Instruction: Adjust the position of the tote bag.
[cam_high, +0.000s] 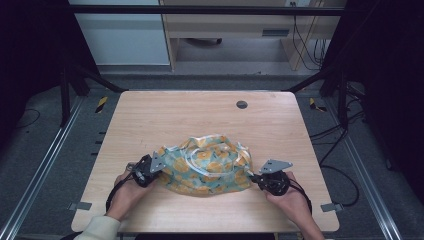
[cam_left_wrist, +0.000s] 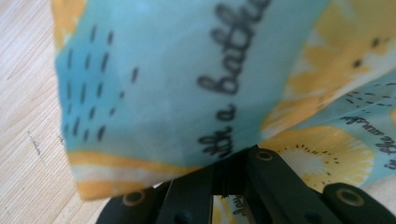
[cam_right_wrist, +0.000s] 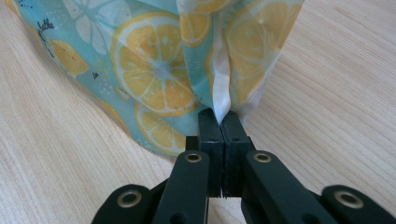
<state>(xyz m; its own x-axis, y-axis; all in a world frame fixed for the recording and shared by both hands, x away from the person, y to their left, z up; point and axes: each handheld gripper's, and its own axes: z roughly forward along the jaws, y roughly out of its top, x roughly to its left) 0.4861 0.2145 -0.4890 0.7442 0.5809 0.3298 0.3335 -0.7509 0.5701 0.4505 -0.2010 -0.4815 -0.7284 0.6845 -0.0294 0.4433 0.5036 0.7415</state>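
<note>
Forearms and hands enter at 6 o'clock. Wooden table (cam_high: 165, 112): bare beyond centre. Lemon-print cloth (cam_high: 207, 165): bunched at near centre, stretched between both tools. Left gripper (cam_high: 152, 169), 9 o'clock of cloth: jaws clamped on its edge. Right gripper (cam_high: 256, 177), 3 o'clock: jaws pinched on a white hem. Handling advice: pull apart evenly, keeping both pinches firm, lifting slightly so folds fall out.
</note>
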